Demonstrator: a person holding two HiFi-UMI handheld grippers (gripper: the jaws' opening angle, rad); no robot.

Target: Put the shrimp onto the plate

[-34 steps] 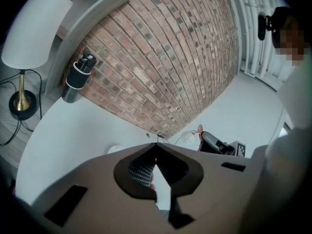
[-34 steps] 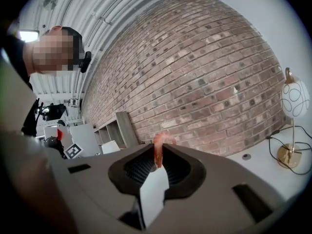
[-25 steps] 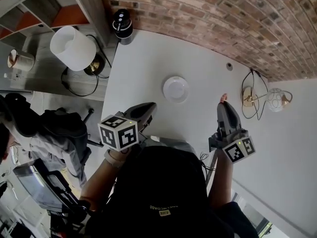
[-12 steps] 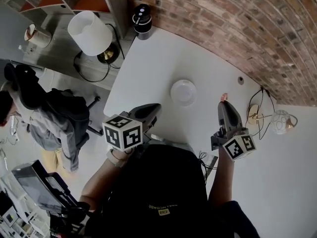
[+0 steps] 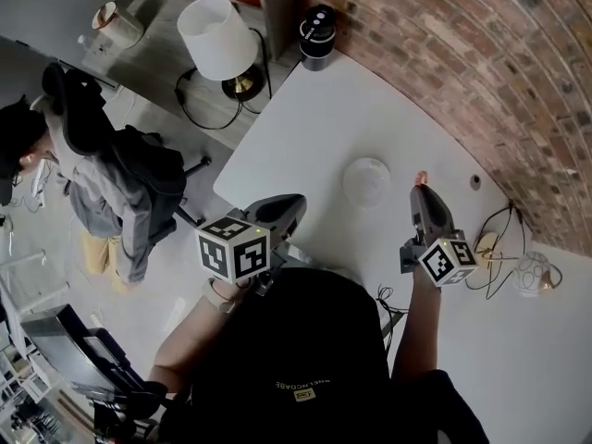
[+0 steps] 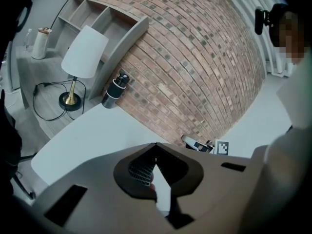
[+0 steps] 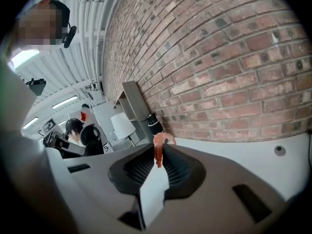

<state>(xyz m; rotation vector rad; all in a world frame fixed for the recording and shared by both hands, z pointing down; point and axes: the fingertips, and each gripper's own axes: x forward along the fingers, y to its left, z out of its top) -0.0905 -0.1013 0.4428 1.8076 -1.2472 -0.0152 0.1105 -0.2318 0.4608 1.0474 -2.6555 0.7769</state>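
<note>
White table point(image 5: 305, 128): we pinch shrimp point(image 7: 159, 145) in R gripper point(image 5: 421, 189) just beside plate point(image 5: 367, 179), ready to drop; L gripper point(image 5: 294, 203) closed, empty, clear.

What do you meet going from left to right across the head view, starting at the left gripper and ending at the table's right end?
left gripper → plate → shrimp, pinched in the right gripper → glass globe
</note>
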